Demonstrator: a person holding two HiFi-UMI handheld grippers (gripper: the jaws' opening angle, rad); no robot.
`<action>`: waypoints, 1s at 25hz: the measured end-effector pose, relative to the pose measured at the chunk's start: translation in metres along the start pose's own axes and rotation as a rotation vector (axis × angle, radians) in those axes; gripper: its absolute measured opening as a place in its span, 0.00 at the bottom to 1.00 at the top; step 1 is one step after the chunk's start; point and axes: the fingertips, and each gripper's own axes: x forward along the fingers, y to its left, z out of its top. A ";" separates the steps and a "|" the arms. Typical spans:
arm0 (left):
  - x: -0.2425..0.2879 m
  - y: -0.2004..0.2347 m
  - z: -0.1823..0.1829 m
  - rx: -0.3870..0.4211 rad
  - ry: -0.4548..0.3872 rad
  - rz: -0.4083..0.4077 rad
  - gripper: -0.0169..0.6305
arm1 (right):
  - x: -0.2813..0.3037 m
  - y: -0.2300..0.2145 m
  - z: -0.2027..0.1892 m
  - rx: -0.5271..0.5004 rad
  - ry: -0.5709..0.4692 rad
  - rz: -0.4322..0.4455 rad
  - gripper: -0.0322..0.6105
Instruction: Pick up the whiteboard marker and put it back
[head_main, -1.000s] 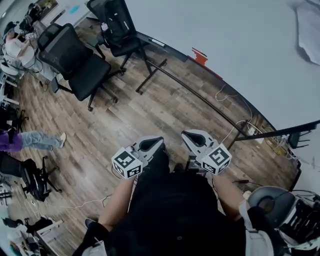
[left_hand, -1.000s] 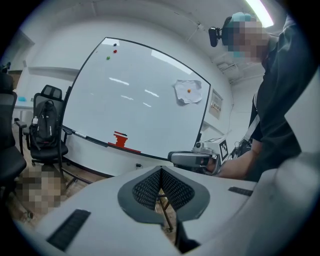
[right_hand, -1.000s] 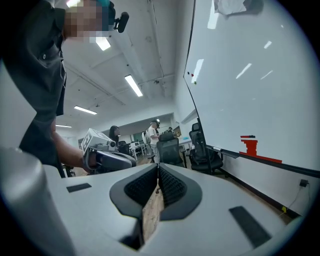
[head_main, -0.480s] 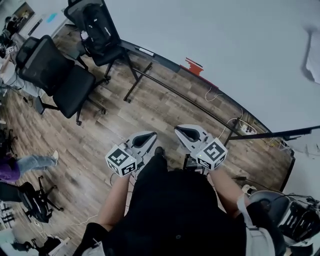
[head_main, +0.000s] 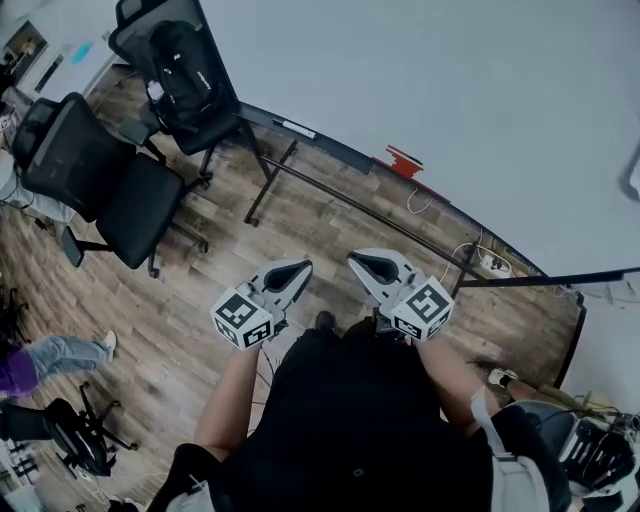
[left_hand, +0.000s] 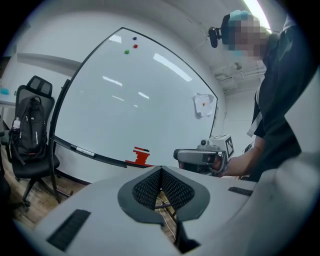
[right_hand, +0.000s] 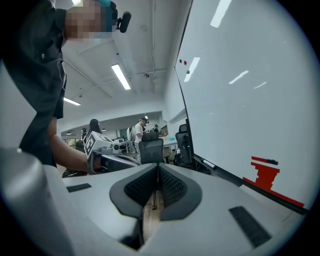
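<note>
left gripper and right gripper each have jaws pressed together on nothing, side by side facing the whiteboard. the whiteboard marker lies on its bottom ledge, toward the left end.

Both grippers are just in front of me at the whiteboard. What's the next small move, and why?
Probably open the left gripper and carry it toward the slim white stick on the ledge of the whiteboard, likely the marker. Both it and the right gripper are shut, empty and well short of the board.
</note>
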 end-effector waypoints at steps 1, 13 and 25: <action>0.001 0.007 0.001 0.001 0.001 0.001 0.05 | 0.004 -0.003 0.001 -0.003 0.004 -0.001 0.08; 0.038 0.089 0.025 0.019 0.019 0.078 0.05 | 0.044 -0.069 -0.003 0.006 0.026 0.038 0.08; 0.091 0.144 0.060 0.067 0.070 0.142 0.05 | 0.088 -0.125 0.026 -0.128 0.030 0.162 0.08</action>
